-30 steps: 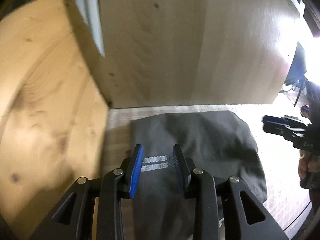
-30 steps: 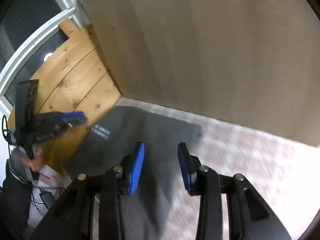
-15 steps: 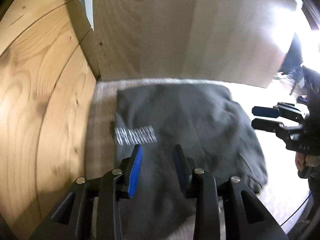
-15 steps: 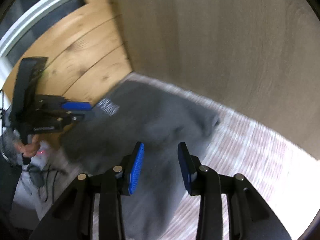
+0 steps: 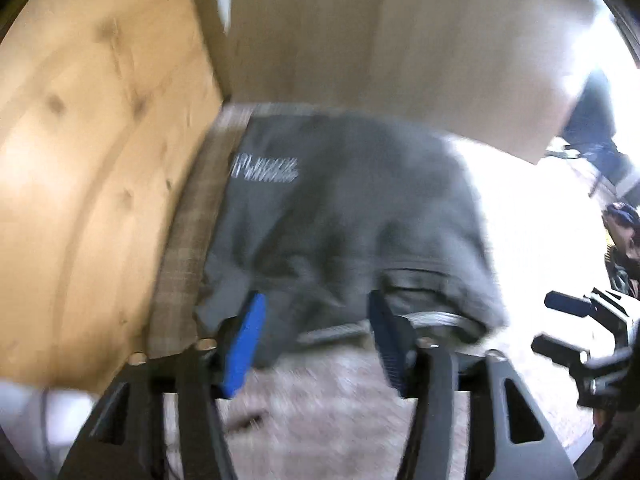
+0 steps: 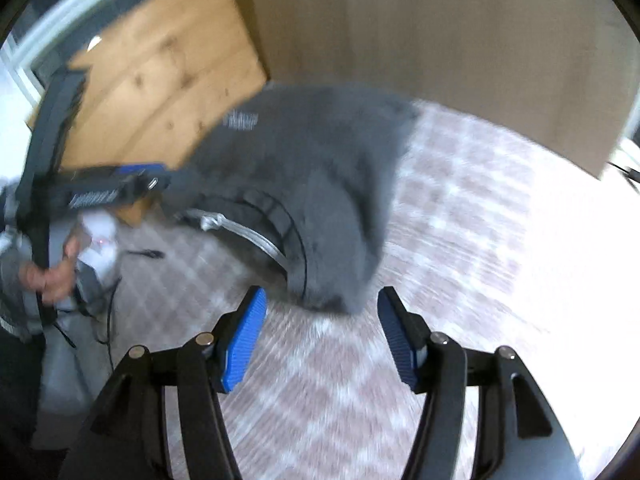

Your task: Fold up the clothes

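Opening both tongs, I let my left gripper (image 5: 316, 344) and right gripper (image 6: 320, 336) spread wide and empty; the dark garment (image 5: 340, 216), now bunched, lay just ahead, freed for another fold.

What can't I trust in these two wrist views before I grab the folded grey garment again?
- White print on the grey garment: unreadable in both views, motion blur.
- Garment's near hem and silver zip: fold layers smeared in right wrist view.
- Right tool: cut off by left wrist view's edge.
- Left tool: blurred in right wrist view, opening unclear there.
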A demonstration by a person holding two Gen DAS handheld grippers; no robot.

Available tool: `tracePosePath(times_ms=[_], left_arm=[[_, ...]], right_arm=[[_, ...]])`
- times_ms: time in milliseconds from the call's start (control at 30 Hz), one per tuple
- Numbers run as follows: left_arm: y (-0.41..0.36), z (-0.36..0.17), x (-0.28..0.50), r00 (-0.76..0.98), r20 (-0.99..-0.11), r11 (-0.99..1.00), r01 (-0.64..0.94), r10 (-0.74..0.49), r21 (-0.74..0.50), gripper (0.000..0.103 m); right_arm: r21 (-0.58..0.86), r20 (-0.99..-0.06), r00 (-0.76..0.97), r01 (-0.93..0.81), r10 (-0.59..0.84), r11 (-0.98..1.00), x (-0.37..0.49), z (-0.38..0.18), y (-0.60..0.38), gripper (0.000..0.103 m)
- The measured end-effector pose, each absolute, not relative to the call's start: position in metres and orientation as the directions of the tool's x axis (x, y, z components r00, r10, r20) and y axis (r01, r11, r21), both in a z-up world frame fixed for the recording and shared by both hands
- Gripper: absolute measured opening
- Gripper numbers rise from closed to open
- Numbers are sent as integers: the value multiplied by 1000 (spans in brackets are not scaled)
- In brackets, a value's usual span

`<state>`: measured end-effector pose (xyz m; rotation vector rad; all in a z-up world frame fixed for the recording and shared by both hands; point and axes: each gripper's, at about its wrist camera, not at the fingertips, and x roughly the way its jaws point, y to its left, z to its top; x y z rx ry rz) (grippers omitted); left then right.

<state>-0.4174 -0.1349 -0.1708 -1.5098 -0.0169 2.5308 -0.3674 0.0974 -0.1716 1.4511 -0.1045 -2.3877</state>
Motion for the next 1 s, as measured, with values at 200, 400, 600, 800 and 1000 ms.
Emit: tracePosePath(times_ms=[200,400,600,800,1000], left_arm=[[-96,-108,-351,-576,-788,-966,-244,216,-86,79],[-71,-95,-299,-568,-802,-968,-247,185,-48,80],[-67,-95,-260,-533,-828,-973,-222,173,-61,80],[-75,-99,-230,-541,-832,-992,-106,119,-73,80],[-77,-97,-191,-566,-824,-998,44,15,-48,80]], right_arm=[[235,-805,-520,160,-285,-959,-305,-119,145,58],[218,-798,-558,81,-225,-973,-255,-108,167,58],[207,-801,-572,16,-178,-978,-217,-108,187,58],[207,-779,-596,49,-194,-977,-184,-102,203,58],[131,-741,-647,120,-178,-984,-146,-86,224,58]])
